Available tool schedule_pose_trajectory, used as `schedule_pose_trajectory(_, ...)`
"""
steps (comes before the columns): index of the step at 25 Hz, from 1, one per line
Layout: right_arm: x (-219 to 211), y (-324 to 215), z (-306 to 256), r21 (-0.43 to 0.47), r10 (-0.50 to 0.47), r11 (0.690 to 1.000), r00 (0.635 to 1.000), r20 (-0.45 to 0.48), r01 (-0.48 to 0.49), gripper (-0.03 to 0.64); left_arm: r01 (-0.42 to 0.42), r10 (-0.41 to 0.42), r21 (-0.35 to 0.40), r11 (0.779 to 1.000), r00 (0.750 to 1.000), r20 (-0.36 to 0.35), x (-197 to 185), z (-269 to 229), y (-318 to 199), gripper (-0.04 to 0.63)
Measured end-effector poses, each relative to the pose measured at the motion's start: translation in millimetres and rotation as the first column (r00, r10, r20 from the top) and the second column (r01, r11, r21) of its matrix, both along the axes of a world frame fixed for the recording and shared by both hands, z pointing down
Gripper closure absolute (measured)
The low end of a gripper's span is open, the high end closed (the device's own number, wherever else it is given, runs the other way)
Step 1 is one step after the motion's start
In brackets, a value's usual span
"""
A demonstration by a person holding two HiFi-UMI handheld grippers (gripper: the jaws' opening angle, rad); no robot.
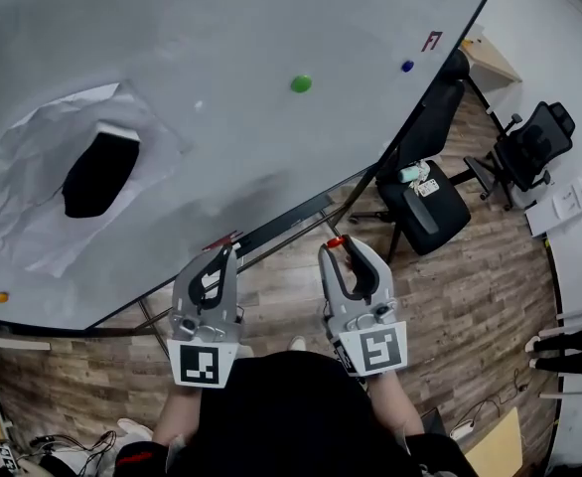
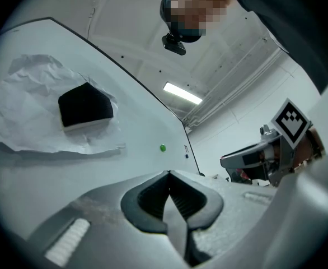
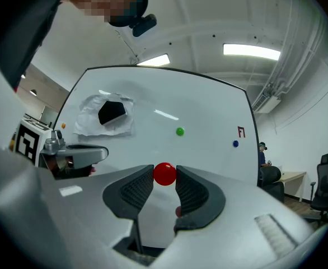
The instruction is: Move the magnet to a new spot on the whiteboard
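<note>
The right tongs (image 3: 165,176) grip a red magnet (image 3: 165,173) facing the whiteboard (image 3: 209,108); the left tongs (image 2: 168,174) are clenched, empty.

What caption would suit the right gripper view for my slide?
Right hand-held gripper grips a red magnet before the whiteboard; green magnet and blue magnet beyond.

An office is indicated by the large whiteboard (image 1: 221,87), a black swivel chair (image 1: 534,142), a desk (image 1: 492,63) and ceiling strip lights (image 3: 251,51).
</note>
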State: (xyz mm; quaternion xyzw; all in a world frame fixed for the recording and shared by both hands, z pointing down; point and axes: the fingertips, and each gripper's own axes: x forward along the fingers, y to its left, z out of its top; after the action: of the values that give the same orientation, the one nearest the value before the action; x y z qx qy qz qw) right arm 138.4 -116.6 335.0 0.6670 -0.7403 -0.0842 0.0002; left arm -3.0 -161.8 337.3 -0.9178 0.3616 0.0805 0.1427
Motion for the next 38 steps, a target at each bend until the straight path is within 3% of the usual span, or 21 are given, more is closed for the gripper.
schedule_pose_trajectory(21, -68, -86, -4, 0.005, -0.249, 0.968, 0.968, -0.01, 0.249, 0.491, 0.235, -0.235, 0.007, 0.972, 0.972, 0.018, -70, 4, -37, 0.594)
schedule_pose_trajectory(31, -94, -116, -8, 0.041, -0.341, 0.939, 0.94, 0.006, 0.341, 0.491, 0.33, -0.33, 0.009, 0.944, 0.943, 0.032, -94, 5, -44, 0.594)
schedule_pose_trajectory(38, -104, -135, -9, 0.019, -0.356, 0.934, 0.934, 0.012, 0.356, 0.491, 0.386, -0.386, 0.012, 0.922, 0.922, 0.031, -111, 5, -47, 0.594)
